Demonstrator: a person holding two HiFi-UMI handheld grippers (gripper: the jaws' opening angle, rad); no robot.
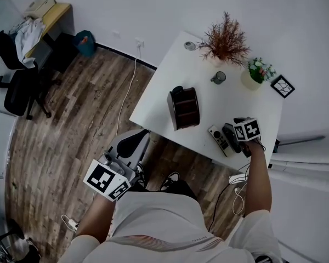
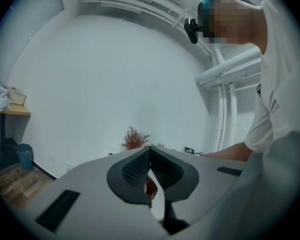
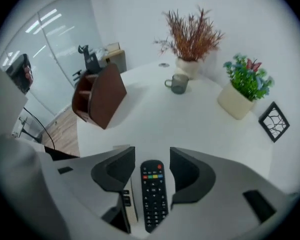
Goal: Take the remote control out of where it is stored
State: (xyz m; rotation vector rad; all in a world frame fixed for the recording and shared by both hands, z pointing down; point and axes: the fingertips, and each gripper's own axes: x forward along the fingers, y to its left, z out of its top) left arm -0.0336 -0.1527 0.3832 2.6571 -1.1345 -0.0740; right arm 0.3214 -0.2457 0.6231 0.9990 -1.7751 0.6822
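bare bench lies open between the brown holder at left and the mug, dried plant, flower pot and frame along the back. at the near edge the white remote crowds the black remote on its left. the right gripper has its jaws apart, with a gap either side of the black remote.

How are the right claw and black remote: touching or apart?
Apart. Right gripper view: the right claw stands open, with gaps on both sides of the black remote.
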